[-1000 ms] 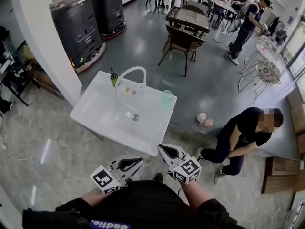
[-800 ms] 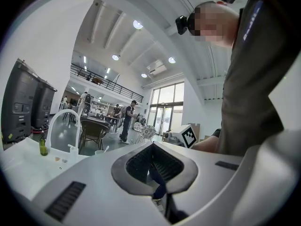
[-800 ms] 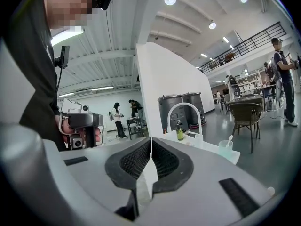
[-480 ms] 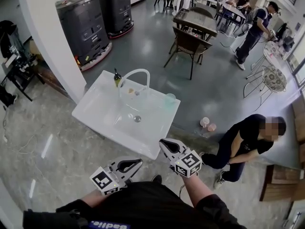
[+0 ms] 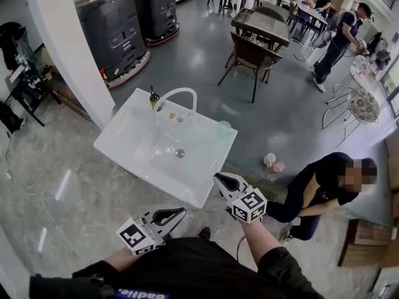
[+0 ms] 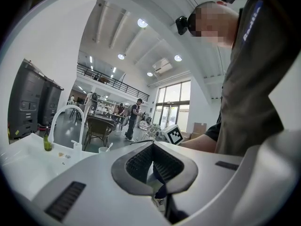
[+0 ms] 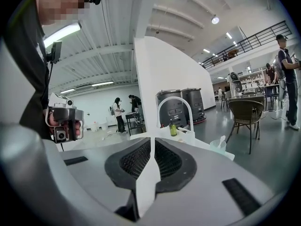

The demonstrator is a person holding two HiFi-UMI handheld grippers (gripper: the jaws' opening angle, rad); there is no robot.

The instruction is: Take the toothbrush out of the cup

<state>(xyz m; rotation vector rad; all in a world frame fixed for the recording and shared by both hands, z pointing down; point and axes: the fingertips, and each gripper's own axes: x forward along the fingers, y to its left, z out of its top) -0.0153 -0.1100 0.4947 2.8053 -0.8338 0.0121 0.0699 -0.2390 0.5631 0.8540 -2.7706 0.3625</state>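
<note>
A pale green cup (image 5: 222,128) stands on the far right corner of the white sink table (image 5: 128,143). The right gripper view shows a white toothbrush (image 7: 222,140) leaning in the cup (image 7: 217,147). It also appears in the left gripper view as the toothbrush (image 6: 109,146) in the cup (image 6: 103,149). My right gripper (image 5: 219,179) is shut and empty, its tips close to the sink's near corner, well short of the cup. My left gripper (image 5: 181,212) hangs lower and nearer to me, shut with nothing in it.
A curved white faucet (image 5: 175,96) and a green bottle (image 5: 150,98) stand at the sink's far edge. A person (image 5: 318,185) crouches on the floor to the right. Chairs and a table (image 5: 259,27) stand behind, black machines (image 5: 112,30) by the white pillar at left.
My right gripper has moved forward and a little down, toward the sink's near corner. The left gripper has kept still.
</note>
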